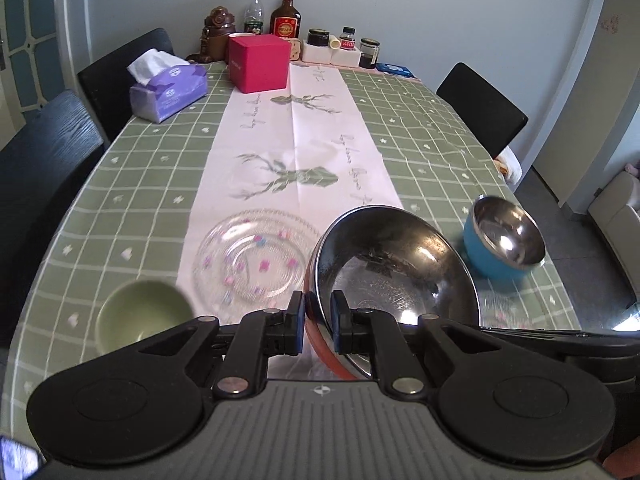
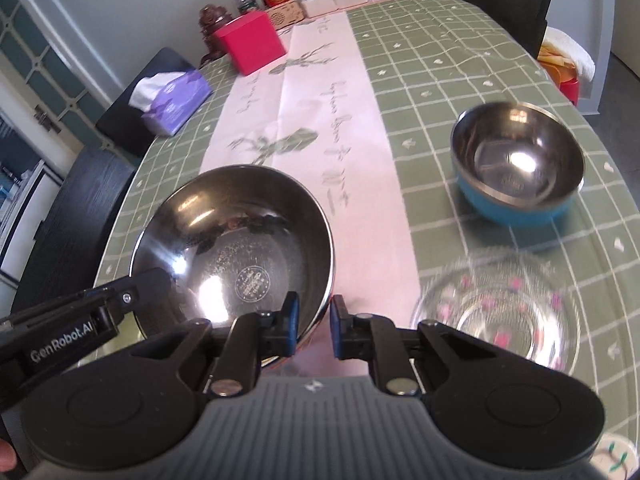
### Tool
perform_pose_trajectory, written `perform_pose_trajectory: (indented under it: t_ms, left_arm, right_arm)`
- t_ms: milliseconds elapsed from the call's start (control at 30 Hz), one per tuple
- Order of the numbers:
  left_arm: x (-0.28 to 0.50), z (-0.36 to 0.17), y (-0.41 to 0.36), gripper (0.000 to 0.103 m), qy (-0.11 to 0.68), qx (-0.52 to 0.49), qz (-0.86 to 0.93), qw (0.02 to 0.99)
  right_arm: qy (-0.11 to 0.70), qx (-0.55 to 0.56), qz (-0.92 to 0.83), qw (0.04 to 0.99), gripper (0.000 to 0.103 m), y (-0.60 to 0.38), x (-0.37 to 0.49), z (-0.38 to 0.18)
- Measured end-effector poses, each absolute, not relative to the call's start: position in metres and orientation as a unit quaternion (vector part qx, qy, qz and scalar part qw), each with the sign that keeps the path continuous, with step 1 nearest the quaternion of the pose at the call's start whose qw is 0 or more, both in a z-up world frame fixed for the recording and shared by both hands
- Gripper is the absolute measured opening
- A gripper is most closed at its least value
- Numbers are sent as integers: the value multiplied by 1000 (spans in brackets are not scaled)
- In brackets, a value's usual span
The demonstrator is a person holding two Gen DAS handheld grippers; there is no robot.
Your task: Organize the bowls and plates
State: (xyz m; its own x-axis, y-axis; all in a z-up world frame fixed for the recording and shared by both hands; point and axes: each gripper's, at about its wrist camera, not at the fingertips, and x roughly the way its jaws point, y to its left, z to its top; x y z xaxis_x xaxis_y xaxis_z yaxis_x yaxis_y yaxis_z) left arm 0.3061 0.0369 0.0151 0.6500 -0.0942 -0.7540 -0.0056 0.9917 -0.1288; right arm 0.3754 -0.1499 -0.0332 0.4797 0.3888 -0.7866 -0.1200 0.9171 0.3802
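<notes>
A large steel bowl [image 1: 392, 268] with a red-orange outside hangs tilted above the table, held from both sides. My left gripper [image 1: 318, 320] is shut on its left rim, pads on either side of the wall. My right gripper [image 2: 314, 324] is shut on the right rim of the same bowl [image 2: 240, 240]. The left gripper's body [image 2: 80, 320] shows at the bowl's left edge in the right wrist view. A smaller blue bowl [image 1: 504, 240] [image 2: 516, 168] with a steel inside stands on the table to the right. A clear glass plate [image 1: 252, 256] with pink dots lies left of the held bowl, and another glass plate [image 2: 496, 316] lies to its right. A small green bowl [image 1: 144, 316] stands near left.
The table [image 1: 420, 140] has a green checked cloth and a pale runner. A tissue pack [image 1: 168, 88], a red box [image 1: 260, 64], bottles [image 1: 285, 12] and jars stand at the far end. Dark chairs [image 1: 480, 108] line both sides. A patterned white plate's edge [image 2: 616, 456] shows near right.
</notes>
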Motion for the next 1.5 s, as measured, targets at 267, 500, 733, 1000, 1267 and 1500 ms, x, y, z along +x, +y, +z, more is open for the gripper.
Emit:
perform_pose_trajectory:
  t_ms: [267,500,733,1000,1267,1500]
  left_arm:
    - [233,4,59,14,440,-64,-9,896]
    - [195,-20,73,14,476,-67,1,877]
    - [184,-37,83,14,492,-79,8,867]
    - [182,-43,86,14,505,-78,8,860]
    - [187,-36,88,35,498,-88,4,863]
    - [194,-1,76,40,443,-58,1,895]
  right_arm:
    - [516,124,187,826,15,-130,304,-53]
    - [534,101,201,815,15,-116,270,-69]
    - [539,85,200,814,15,-106,261,-79]
    - [532,77,206,818,18,-102,258,-75]
    - [507,57,216,832,38,-102,254,-61]
    - [484,50,210,848,41,-122,261,-37]
